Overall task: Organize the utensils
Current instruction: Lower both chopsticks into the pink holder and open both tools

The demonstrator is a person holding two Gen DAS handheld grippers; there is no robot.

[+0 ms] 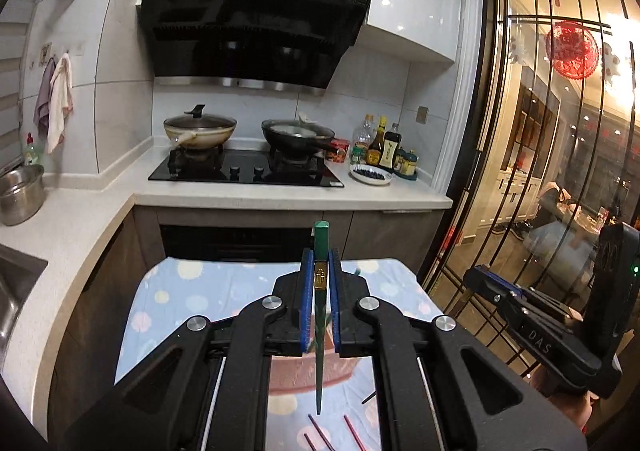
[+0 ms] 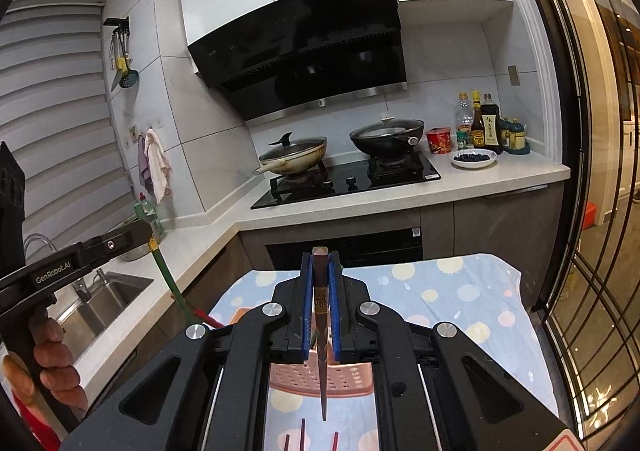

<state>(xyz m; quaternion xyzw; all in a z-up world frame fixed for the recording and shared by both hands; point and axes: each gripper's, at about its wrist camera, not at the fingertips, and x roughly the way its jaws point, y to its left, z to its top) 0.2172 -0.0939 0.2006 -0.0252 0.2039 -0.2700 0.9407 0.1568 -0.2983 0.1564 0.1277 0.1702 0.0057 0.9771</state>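
My left gripper [image 1: 320, 271] is shut on a green chopstick [image 1: 320, 331] that hangs point-down above the spotted cloth; it also shows in the right wrist view [image 2: 168, 275]. My right gripper [image 2: 320, 275] is shut on a dark brown chopstick [image 2: 321, 371], also point-down, over a pink perforated utensil basket [image 2: 320, 379]. The basket shows under the left gripper too [image 1: 296, 371]. Several red and dark chopsticks [image 1: 320, 431] lie on the cloth near the bottom edge, also in the right wrist view [image 2: 303, 431]. The right gripper appears at the right of the left wrist view [image 1: 476, 279].
The small table with a blue spotted cloth [image 2: 460, 291] stands in front of the counter [image 1: 280, 195]. A stove with two lidded woks [image 1: 200, 129], sauce bottles [image 1: 384, 147] and a plate [image 1: 370, 174] are behind. A sink [image 2: 104, 299] is left, a glass door [image 1: 540, 171] right.
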